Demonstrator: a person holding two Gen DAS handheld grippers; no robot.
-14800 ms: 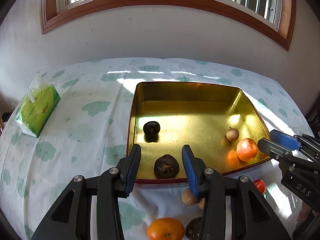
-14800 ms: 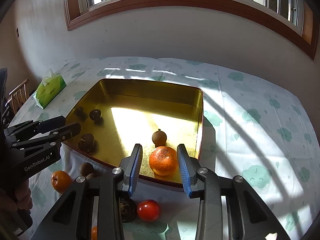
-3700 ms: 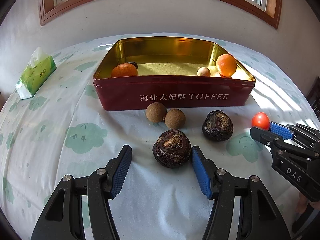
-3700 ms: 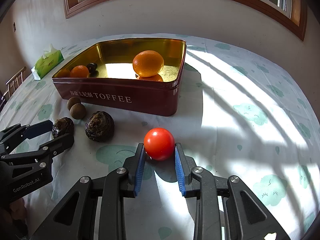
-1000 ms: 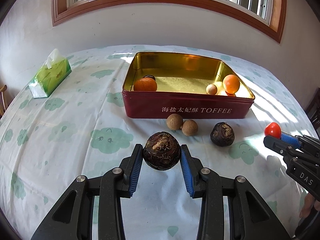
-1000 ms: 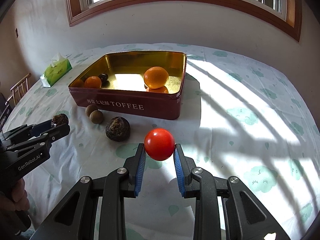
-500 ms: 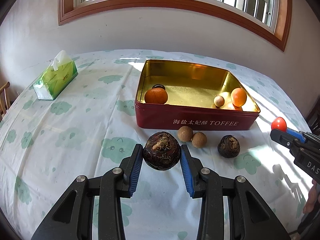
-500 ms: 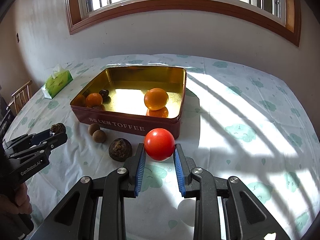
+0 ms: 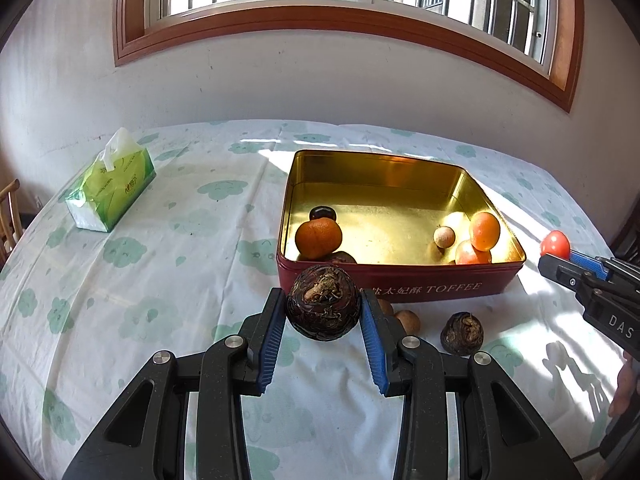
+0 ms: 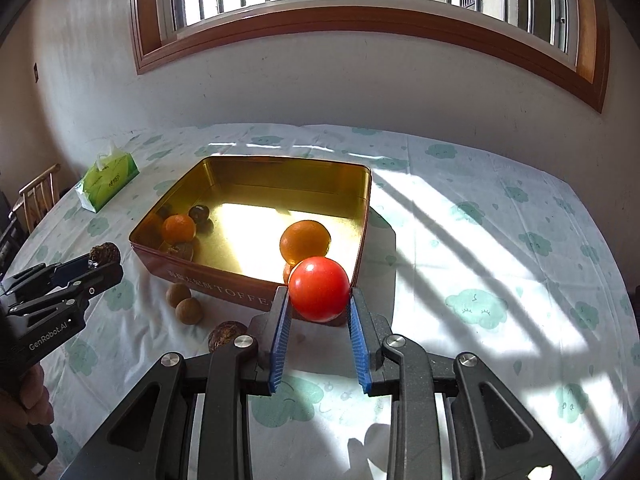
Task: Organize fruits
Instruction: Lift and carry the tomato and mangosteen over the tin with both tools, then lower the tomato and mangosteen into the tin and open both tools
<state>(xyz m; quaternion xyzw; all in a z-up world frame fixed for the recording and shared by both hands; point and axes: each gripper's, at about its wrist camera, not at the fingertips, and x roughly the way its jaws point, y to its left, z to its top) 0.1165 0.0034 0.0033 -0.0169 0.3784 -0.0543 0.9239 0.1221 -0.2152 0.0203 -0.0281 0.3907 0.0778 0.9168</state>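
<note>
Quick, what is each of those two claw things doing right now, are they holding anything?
Left gripper: closed on a dark wrinkled fruit, lifted off the table.
Right gripper: closed on a red tomato, also in the air.

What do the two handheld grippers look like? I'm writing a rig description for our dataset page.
Both are matte black plastic with two angular, cut-out finger arms, silver pivot screws and ribbed blue pads. The left gripper carries white "GenRobot.AI" lettering on its side; the right gripper shows white letters "DAS". No cables show. A bare hand holds the left one; no sleeve is visible.
</note>
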